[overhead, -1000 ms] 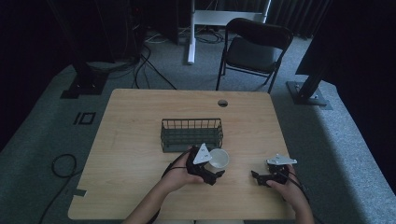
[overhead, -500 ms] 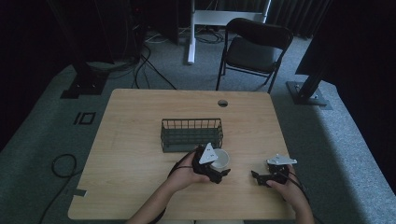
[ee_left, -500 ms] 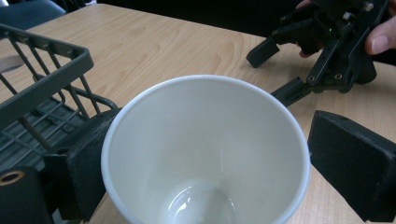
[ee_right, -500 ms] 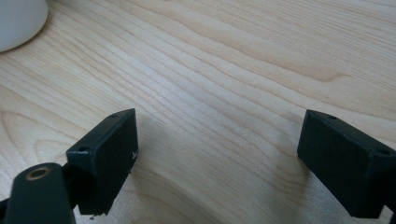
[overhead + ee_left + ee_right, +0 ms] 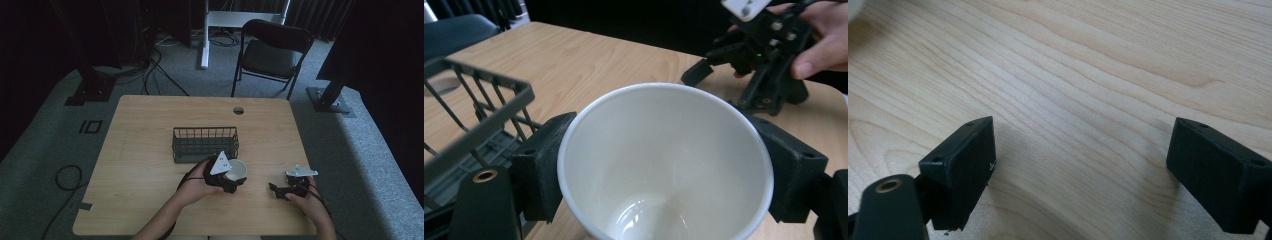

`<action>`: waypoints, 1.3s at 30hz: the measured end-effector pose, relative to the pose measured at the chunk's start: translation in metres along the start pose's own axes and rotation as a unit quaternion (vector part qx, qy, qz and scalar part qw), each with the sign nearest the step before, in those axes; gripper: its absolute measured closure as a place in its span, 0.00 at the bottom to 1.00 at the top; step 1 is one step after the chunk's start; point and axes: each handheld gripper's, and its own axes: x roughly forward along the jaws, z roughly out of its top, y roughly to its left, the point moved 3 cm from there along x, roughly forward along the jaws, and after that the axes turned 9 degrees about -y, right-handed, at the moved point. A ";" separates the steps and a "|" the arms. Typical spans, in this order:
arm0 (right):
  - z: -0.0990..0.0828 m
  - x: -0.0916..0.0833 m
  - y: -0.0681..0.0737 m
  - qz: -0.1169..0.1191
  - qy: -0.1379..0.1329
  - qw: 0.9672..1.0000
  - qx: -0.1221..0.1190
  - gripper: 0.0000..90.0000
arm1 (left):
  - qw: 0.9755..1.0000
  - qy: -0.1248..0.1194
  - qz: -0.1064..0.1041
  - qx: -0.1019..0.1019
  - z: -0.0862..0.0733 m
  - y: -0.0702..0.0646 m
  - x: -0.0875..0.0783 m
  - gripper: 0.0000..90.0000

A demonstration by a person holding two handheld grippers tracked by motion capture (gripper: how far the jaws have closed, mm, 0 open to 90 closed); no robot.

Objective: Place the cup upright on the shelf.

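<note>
On the table (image 5: 145,130), the cup (image 5: 237,169) sits just before the basket (image 5: 205,143) between the left gripper's (image 5: 231,181) jaws, with the right gripper (image 5: 278,190) well to its right.

I see a light wooden desk (image 5: 150,130) with a round cable hole (image 5: 238,110) near its far edge. A dark wire basket (image 5: 205,144) stands directly on it, about in the middle. Just in front of the basket is a white paper cup (image 5: 237,170); I cannot tell if it touches the wood. The desk stands on a grey carpet floor (image 5: 45,150).
</note>
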 end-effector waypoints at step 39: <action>0.000 0.000 0.000 0.000 0.000 1.000 0.000 0.13 | 0.982 -0.099 0.155 -0.041 0.098 0.057 -0.027 0.23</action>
